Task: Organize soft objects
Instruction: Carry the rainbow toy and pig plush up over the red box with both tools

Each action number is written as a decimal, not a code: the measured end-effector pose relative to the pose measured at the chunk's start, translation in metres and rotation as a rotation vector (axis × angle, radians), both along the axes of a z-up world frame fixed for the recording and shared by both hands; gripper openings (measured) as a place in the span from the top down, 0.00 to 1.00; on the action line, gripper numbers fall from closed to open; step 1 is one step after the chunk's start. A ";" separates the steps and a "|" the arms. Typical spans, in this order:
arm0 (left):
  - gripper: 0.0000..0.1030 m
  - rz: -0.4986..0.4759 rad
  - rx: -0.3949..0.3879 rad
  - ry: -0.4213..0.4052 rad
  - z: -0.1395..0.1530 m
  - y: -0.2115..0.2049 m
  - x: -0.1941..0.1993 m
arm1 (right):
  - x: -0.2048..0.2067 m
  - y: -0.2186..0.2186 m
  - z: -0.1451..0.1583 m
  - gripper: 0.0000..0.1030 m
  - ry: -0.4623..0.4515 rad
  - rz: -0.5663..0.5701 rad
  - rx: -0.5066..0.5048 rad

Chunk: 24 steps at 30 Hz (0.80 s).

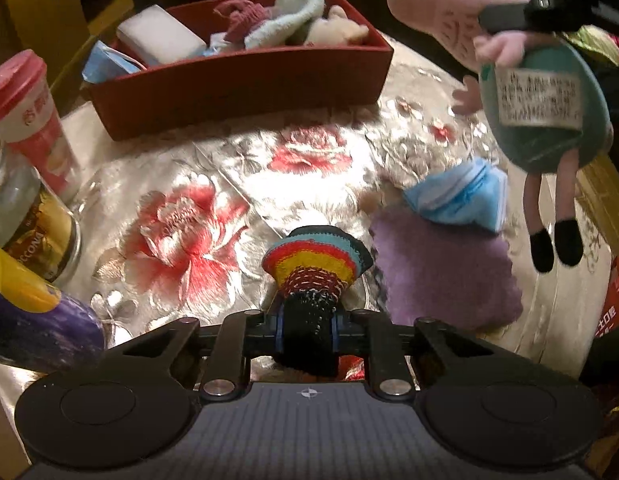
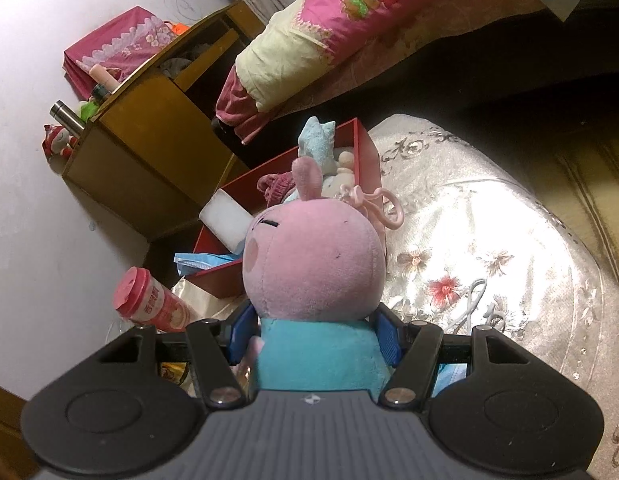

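Red box of soft things

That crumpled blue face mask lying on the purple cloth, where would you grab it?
Take the face mask by its raised, bunched middle fold, coming from straight above. It lies crumpled rather than flat, so the fold stands up for the tongs to pinch across. Its lower edge rests on the purple cloth, so a low pinch there might catch the cloth too.

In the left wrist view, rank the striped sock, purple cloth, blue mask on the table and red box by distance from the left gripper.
1. Striped sock, between the left gripper's jaws.
2. Purple cloth, just right.
3. Blue mask, beyond the cloth.
4. Red box, farthest back.
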<state>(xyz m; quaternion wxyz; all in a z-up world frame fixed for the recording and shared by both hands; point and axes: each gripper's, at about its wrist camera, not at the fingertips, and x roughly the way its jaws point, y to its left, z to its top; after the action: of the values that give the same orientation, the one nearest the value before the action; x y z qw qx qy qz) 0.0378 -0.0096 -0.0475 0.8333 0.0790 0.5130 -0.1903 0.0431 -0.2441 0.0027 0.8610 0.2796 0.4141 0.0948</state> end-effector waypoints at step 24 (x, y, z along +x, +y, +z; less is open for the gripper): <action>0.82 0.085 -0.111 -0.199 0.063 0.003 0.035 | 0.012 0.020 0.021 0.63 -0.103 0.027 0.002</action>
<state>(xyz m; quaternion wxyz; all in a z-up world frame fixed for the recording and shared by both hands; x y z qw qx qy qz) 0.0723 -0.0068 0.0158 0.8904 0.0294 0.4194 -0.1743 0.0546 -0.2245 0.0234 0.8795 0.2696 0.3731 0.1211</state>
